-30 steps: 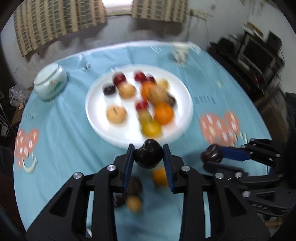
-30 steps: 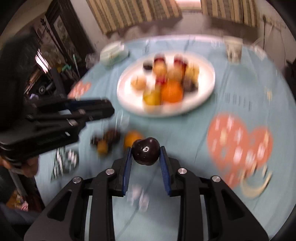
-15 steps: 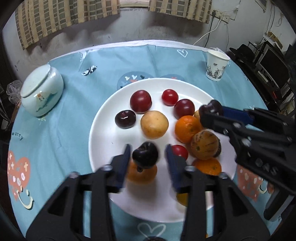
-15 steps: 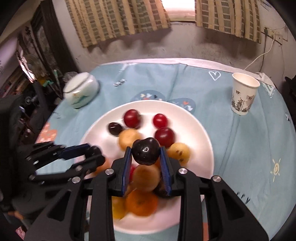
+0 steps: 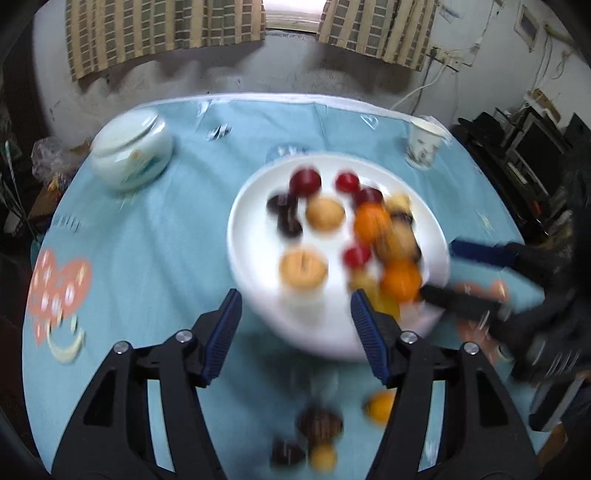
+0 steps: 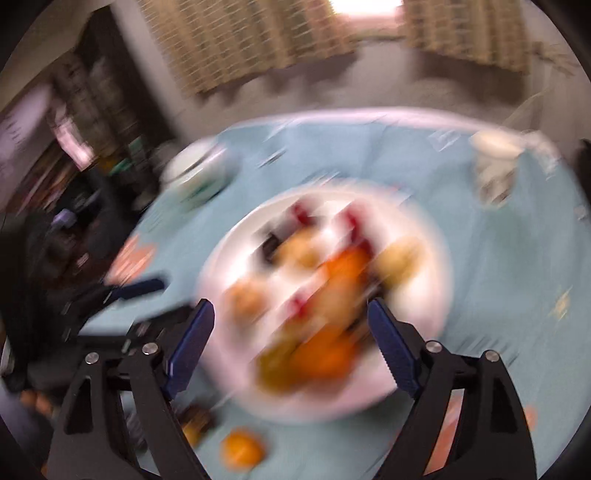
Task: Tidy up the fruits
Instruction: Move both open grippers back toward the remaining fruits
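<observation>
Both my left tool [image 5: 295, 328] and right tool [image 6: 290, 345] are opening, empty, over the round white plate [image 5: 255, 258] of gathered fruits [image 5: 325, 218].

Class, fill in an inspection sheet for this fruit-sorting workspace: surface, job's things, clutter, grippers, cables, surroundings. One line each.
Surface: round table under a light blue tablecloth with heart prints.
Job's things: white plate holding many blurred red, dark, orange and tan fruits; loose fruits on the cloth nearer the camera.
Clutter: lidded ceramic jar; paper cup.
Grippers: left hand-held gripper opening, nothing between its jaws; right hand-held gripper opening, nothing between its jaws.
Cables: white cord down the wall.
Surroundings: checked curtains; dark electronics at the right.
</observation>
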A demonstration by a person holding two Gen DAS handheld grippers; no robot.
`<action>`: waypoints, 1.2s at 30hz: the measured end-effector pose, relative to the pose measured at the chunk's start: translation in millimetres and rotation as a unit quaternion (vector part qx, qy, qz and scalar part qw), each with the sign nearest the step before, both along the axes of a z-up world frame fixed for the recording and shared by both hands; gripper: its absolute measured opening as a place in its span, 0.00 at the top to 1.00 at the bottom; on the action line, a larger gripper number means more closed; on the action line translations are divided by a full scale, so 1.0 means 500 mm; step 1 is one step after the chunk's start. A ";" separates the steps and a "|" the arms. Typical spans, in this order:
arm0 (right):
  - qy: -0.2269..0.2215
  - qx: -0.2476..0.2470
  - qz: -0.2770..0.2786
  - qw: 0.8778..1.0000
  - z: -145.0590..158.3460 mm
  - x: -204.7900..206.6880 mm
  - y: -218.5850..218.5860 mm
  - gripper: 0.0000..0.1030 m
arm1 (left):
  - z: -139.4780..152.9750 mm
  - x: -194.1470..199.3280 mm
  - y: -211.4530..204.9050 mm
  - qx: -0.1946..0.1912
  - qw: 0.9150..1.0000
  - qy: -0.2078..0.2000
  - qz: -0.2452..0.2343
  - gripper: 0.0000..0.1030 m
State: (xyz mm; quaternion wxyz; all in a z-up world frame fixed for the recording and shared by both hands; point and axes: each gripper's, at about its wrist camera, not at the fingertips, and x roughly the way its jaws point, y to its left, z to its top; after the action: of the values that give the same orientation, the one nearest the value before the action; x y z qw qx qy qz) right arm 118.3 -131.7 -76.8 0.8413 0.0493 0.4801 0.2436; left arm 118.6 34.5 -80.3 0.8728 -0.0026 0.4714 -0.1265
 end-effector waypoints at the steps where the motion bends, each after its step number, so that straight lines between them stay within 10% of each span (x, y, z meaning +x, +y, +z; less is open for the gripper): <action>1: -0.005 -0.017 0.022 1.000 -0.021 -0.049 0.033 0.17 | -0.008 -0.048 0.018 -0.004 1.000 0.007 0.002 0.40; 6: 0.062 0.008 0.031 0.998 -0.123 -0.112 0.095 0.21 | -0.086 -0.200 0.153 0.003 0.994 0.084 0.072 0.40; 10: 0.065 0.055 0.027 0.996 -0.088 -0.184 0.065 0.21 | -0.105 -0.256 0.220 0.014 0.989 0.101 0.107 0.38; 24: 0.091 0.078 -0.080 0.990 -0.059 -0.390 -0.098 0.17 | -0.136 -0.131 0.045 0.001 0.996 0.084 0.012 0.45; 29: 0.098 0.087 -0.089 0.987 -0.074 -0.392 -0.110 0.16 | -0.094 -0.256 0.021 -0.050 0.993 0.077 -0.077 0.47; 36: 0.058 0.018 -0.061 0.996 -0.069 -0.400 -0.082 0.16 | -0.076 -0.327 0.106 -0.038 0.996 0.077 -0.005 0.41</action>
State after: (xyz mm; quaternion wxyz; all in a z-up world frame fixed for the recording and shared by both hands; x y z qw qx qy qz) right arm -81.7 -172.7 -111.6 0.8243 0.1073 0.5197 0.1974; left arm -44.8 87.4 -118.2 0.8324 -0.0432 0.5321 -0.1484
